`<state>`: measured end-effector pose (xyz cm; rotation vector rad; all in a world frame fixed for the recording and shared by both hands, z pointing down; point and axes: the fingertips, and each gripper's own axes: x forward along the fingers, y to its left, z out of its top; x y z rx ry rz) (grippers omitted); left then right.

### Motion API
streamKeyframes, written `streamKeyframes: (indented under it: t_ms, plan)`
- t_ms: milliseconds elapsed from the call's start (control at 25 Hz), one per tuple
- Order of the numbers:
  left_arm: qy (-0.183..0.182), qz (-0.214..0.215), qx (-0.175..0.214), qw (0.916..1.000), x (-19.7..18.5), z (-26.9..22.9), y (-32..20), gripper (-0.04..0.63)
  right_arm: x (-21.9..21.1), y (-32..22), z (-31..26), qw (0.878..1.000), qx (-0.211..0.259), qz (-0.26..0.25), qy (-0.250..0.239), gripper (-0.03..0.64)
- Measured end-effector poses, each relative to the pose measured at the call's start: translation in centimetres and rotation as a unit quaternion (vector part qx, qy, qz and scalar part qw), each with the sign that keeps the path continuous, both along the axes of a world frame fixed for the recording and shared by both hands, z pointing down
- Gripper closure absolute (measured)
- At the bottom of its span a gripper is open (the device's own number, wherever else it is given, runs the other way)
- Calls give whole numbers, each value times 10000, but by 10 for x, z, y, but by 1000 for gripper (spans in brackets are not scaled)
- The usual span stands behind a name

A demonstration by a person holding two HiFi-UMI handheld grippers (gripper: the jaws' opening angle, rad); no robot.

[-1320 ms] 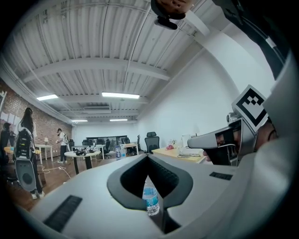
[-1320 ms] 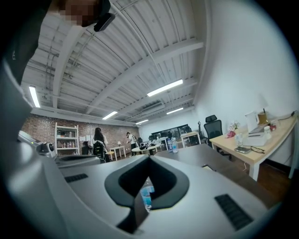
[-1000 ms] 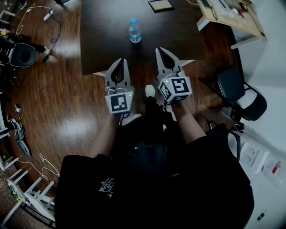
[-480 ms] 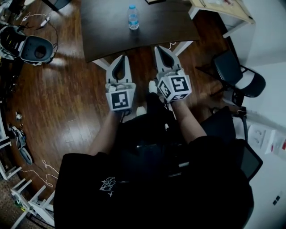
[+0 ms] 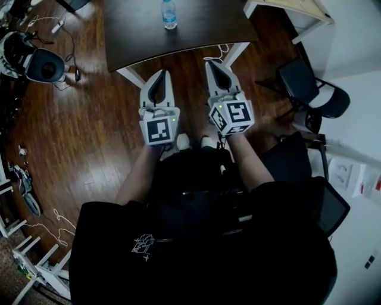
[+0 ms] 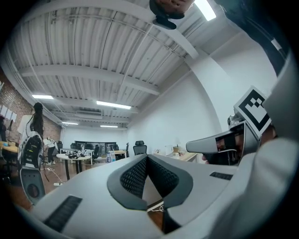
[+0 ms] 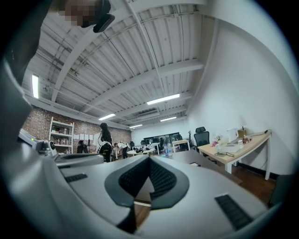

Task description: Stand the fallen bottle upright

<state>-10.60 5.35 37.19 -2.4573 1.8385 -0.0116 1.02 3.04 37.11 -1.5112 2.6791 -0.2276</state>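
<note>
- Bottle (image 5: 169,13) stands upright on dark counter (image 5: 202,30), top centre of head view.
- L tool (image 5: 159,83) & R tool (image 5: 215,70) sit side by side mid-frame, below the counter's near edge, well apart from bottle.
- Both tools clenched, nothing btwn jaws.

the table (image 5: 178,41) and the bottle (image 5: 169,13) have slid toward the top of the head view, and the bottle now sits almost at that edge. the tips of the left gripper (image 5: 161,76) and right gripper (image 5: 213,65) overlapped the table's near edge a second ago; now they lie over the floor (image 5: 89,131), short of it. more of the white legs (image 5: 132,77) shows. both shoes (image 5: 183,141) are in sight where only one was. the dark pad on the table has left the frame.
</note>
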Motion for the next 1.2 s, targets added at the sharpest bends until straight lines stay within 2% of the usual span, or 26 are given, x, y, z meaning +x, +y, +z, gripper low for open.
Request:
streamKeyframes:
  t_ms: [320, 480, 720, 1040, 1200]
  plan:
    - [-54, -303, -50, 9995, 44, 2, 53, 603, 51, 56, 11, 9996, -113, -249, -42, 608]
    - [-237, -357, -74, 9991, 69, 2, 89, 603, 76, 84, 18, 9993, -190, -300, -150, 607]
    - [-129, -642, -160, 9977, 79, 7, 127, 603, 94, 113, 25, 9983, -258, -450, -252, 608]
    - [-201, -764, -55, 9969, 77, -3, 154, 603, 82, 136, 12, 9971, -178, -639, -379, 607]
    - [-90, -755, -71, 9971, 69, -6, 153, 601, 68, 143, 6, 9970, -148, -690, -310, 607]
